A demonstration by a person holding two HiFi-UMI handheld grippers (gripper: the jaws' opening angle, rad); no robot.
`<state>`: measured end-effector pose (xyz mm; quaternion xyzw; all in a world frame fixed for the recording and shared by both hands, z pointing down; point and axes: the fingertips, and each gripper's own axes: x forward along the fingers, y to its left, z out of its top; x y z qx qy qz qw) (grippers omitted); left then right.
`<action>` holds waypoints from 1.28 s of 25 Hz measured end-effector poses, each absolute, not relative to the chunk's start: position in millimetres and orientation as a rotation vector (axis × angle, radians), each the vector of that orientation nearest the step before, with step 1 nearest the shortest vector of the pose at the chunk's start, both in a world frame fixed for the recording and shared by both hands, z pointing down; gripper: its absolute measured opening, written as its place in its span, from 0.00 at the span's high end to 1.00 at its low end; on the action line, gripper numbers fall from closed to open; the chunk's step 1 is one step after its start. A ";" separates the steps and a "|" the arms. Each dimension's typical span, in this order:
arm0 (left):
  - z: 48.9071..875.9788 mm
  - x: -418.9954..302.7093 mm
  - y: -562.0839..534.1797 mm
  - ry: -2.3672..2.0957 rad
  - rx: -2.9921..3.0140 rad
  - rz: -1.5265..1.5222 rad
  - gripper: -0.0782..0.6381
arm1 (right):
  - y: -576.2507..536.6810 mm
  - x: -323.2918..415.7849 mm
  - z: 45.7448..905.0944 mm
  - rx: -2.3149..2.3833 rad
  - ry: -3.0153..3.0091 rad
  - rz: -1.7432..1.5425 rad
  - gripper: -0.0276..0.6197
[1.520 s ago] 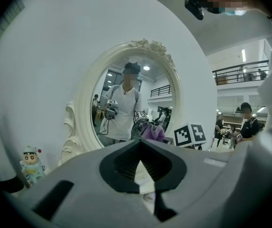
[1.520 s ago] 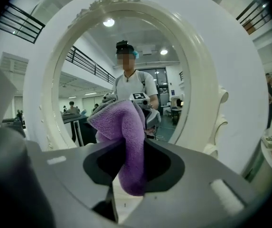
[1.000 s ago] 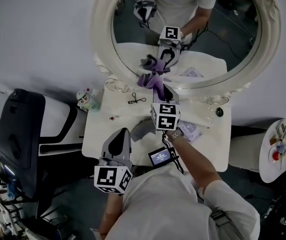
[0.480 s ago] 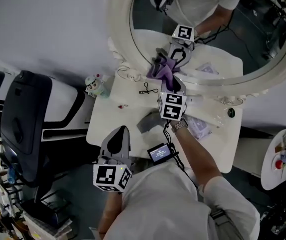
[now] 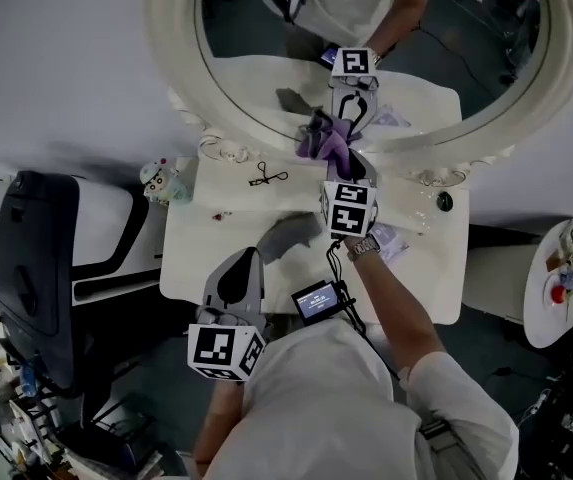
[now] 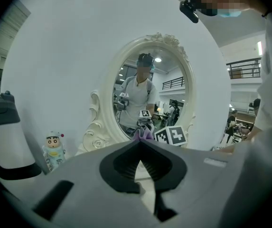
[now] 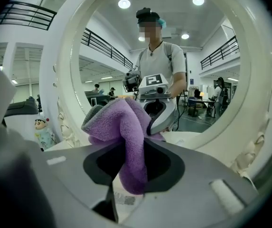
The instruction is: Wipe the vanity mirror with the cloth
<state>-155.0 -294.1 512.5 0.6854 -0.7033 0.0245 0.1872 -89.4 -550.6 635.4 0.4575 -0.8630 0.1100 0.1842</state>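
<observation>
Wiping stroke: right gripper (image 5: 334, 156) shifted along the glass

Since the earlier frame it has moved slightly along the vanity mirror (image 5: 256, 78), near the lower rim. Its jaws are clamped on the purple cloth (image 5: 323, 138), which bunches ahead of the tips against the glass (contact judged, not confirmed) so the fabric does the wiping. The left gripper (image 5: 241, 268) sits well behind, jaws pressed together and empty, evidently kept clear of the stroke

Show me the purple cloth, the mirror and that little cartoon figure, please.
purple cloth (image 7: 121, 127): right gripper view, on the fold bunched between the jaws.
mirror (image 5: 173, 58): head view, on the left side of its white frame.
cartoon figure (image 6: 54, 151): left gripper view, on its body.
</observation>
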 end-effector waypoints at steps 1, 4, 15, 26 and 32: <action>512.5 -150.8 -296.1 -1.967 1.941 0.072 0.89 | -552.4 -83.3 635.1 1.301 -2.426 0.309 0.78; 512.3 -140.7 -300.4 -1.939 1.971 0.080 0.89 | -558.0 -63.5 632.2 1.349 -2.404 0.313 0.78; 507.5 -109.7 -317.8 -1.843 2.087 0.080 0.89 | -581.3 19.6 598.9 1.549 -2.324 0.305 0.78; 490.7 -91.6 -329.0 -1.774 2.203 0.035 0.89 | -597.8 89.6 518.9 1.781 -2.287 0.231 0.78; 487.8 -88.4 -330.7 -1.726 2.257 0.013 0.89 | -604.1 114.5 458.2 1.912 -2.293 0.109 0.79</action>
